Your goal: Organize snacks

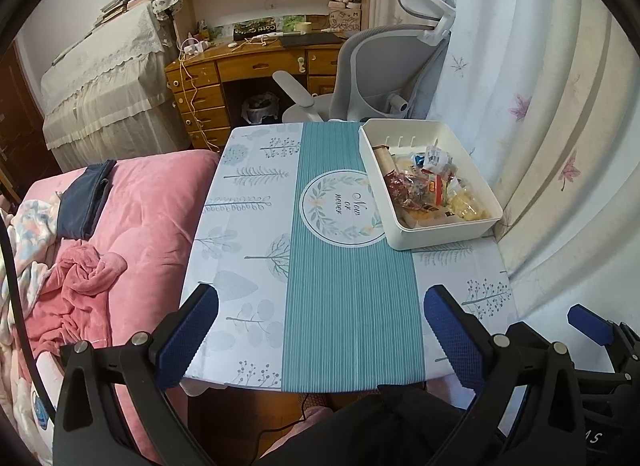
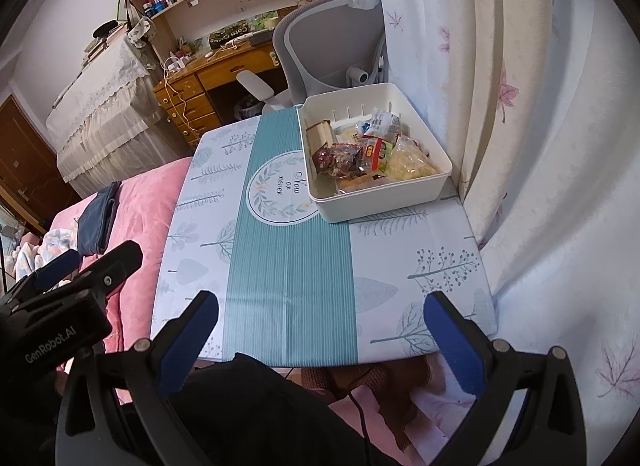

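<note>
I see both jaws spread wide and holding nothing. My left gripper (image 1: 320,330) and right gripper (image 2: 320,338) hover side by side above the near edge of the surface (image 1: 248,306). The snacks (image 1: 428,185) lie piled in the white bin (image 1: 440,236) at the far right corner, beside the curtain (image 1: 560,145). The cloth reads "Now or never"; the left gripper's body reads "GenRobot.AI".

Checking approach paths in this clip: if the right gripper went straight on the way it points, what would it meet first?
Probably the table top itself, on the teal striped band ahead of the open jaws. The right gripper aims left of the white bin of snacks, so it likely passes beside it; depth is unclear.
</note>
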Available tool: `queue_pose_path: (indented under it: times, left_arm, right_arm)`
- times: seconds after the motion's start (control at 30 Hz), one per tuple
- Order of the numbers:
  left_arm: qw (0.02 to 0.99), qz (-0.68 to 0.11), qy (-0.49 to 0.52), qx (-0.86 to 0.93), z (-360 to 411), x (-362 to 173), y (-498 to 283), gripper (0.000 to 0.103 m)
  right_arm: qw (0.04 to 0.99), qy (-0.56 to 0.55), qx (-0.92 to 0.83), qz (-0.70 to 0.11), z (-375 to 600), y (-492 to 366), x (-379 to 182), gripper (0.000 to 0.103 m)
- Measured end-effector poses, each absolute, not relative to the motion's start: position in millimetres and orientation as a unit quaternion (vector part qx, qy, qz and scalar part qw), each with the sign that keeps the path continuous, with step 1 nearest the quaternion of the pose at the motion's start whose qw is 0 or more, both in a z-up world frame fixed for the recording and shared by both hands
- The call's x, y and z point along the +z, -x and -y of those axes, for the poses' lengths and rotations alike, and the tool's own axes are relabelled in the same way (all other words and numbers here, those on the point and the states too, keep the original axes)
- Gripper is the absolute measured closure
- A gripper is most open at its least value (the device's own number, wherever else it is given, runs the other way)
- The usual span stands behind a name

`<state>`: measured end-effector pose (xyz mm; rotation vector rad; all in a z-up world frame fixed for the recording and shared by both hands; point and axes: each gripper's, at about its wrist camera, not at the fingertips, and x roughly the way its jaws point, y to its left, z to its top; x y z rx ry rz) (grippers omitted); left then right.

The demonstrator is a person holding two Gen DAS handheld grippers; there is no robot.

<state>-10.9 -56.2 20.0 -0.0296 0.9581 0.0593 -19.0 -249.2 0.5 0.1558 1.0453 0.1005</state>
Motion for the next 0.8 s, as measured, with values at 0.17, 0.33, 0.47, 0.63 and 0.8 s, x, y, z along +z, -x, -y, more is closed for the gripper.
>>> queue_pose_path:
  times: [0.17, 0.33, 0.47, 0.63, 0.8]
  left_arm:
    - [0.885, -0.464, 0.013, 0.033, 57.1, 18.0, 7.8, 0.001]
    - [0.885, -0.465, 0.009, 0.038, 56.3, 17.6, 4.4, 0.001]
    - [0.883, -0.467, 0.009, 0.042, 55.5, 16.7, 0.3, 0.001]
    - [0.883, -0.468, 0.007, 0.048, 54.7, 16.9, -3.6, 0.001]
    - [0.882, -0.469, 0.005, 0.053, 52.3, 16.2, -7.2, 0.001]
  right_arm:
    - [0.861, -0.073, 0.052, -0.501, 251.3, 13.7, -1.3, 0.0]
    - [0.861, -0.075, 0.053, -0.501, 251.0, 12.8, -1.7, 0.0]
    - [0.86, -0.074, 0.057, -0.502, 249.9, 9.2, -1.8, 0.0]
    - [0.858, -0.075, 0.063, -0.504, 247.3, 4.5, -2.7, 0.0]
    - [0.856, -0.077, 0.067, -0.506, 247.3, -1.9, -4.8, 0.0]
